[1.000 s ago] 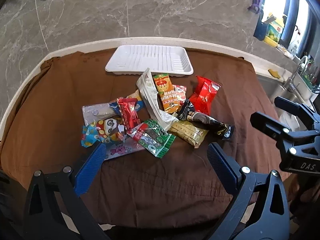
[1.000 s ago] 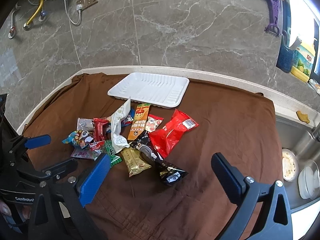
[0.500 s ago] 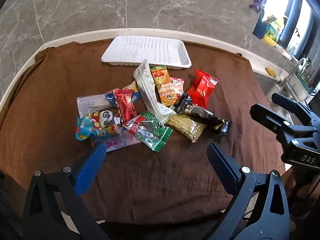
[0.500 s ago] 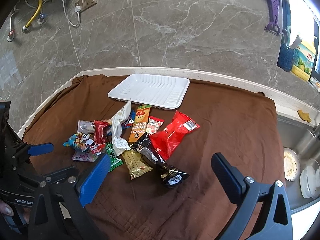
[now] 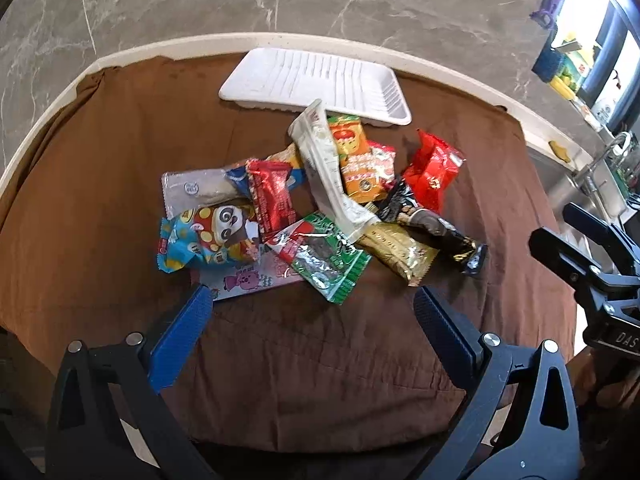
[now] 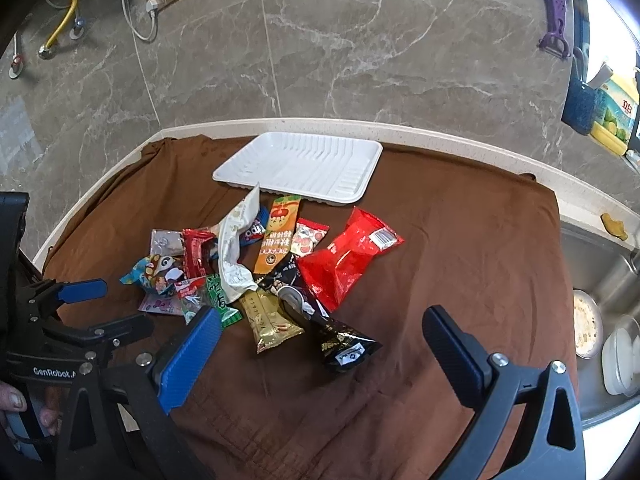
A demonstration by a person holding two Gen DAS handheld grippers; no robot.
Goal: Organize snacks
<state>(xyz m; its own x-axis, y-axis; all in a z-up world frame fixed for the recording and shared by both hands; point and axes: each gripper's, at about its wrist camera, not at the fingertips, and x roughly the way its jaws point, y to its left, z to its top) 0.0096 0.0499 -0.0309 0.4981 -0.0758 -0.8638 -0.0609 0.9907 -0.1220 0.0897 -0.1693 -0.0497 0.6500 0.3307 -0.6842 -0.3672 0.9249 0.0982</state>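
Note:
A heap of several snack packets lies mid-cloth: a red bag (image 5: 432, 176) (image 6: 344, 260), a green packet (image 5: 326, 258), a gold packet (image 5: 396, 250) (image 6: 268, 320), a black packet (image 6: 340, 344), a panda packet (image 5: 208, 240). An empty white tray (image 5: 316, 84) (image 6: 300, 166) sits behind the heap. My left gripper (image 5: 312, 320) is open and empty, just in front of the heap; it also shows in the right wrist view (image 6: 108, 304). My right gripper (image 6: 320, 344) is open and empty, above the heap's near right side.
A brown cloth (image 6: 460, 240) covers the counter. A sink (image 6: 600, 280) with dishes lies at the right. A marble wall (image 6: 320, 40) stands behind, with outlets and cables at the upper left. Bottles stand on the sill at the far right.
My left gripper has moved forward and a little left toward the heap, which looks closer now. The right gripper has barely moved. Both stay open.

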